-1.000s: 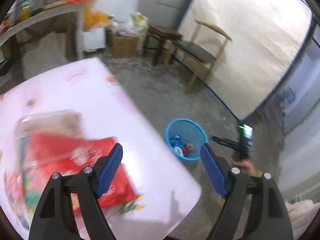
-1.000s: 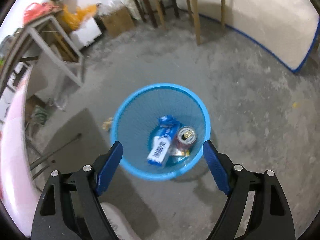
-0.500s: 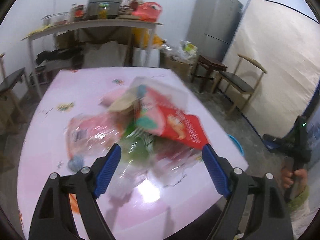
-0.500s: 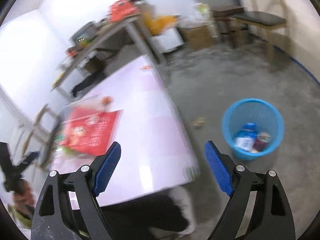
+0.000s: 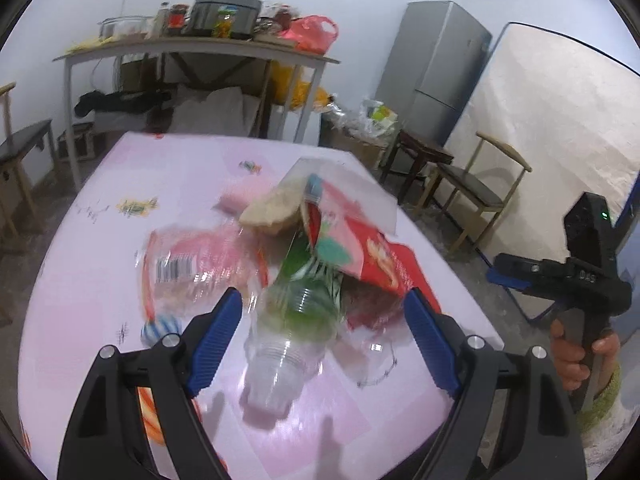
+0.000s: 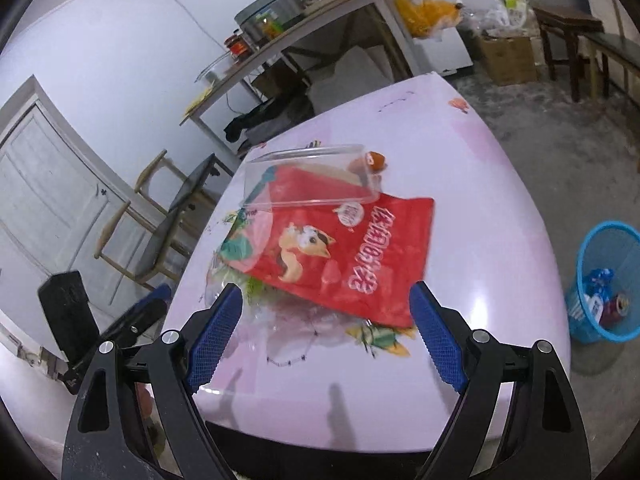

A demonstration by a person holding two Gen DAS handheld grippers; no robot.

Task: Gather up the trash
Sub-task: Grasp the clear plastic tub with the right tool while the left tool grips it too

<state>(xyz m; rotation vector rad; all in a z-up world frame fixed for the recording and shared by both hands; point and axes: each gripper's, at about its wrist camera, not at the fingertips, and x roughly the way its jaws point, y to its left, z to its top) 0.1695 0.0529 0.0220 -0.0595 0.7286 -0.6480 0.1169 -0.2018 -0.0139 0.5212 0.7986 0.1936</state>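
Observation:
A heap of trash lies on the pink table [image 5: 92, 240]. It includes a red snack bag [image 5: 376, 260], a clear bottle with a green label [image 5: 300, 312], a crinkled clear wrapper with a barcode [image 5: 188, 268] and a clear plastic tray [image 6: 308, 180]. My left gripper [image 5: 324, 340] hangs open just above the bottle's near end, holding nothing. My right gripper [image 6: 326, 340] is open and empty, over the table's near edge and short of the red snack bag [image 6: 340, 256]. The blue mesh bin [image 6: 608, 280] stands on the floor to the right, with a can and a blue packet inside.
A hand [image 5: 576, 356] holds the right gripper's handle beyond the table's right corner. Wooden chairs [image 5: 476, 196] and a fridge [image 5: 432, 68] stand by the far wall. A cluttered side table [image 5: 192, 44] is behind. A chair [image 6: 172, 220] sits at the table's left.
The right gripper rose from just above the blue bin and swung left to face the table. The left gripper swung onto the trash heap and closed in on it. Both stayed open.

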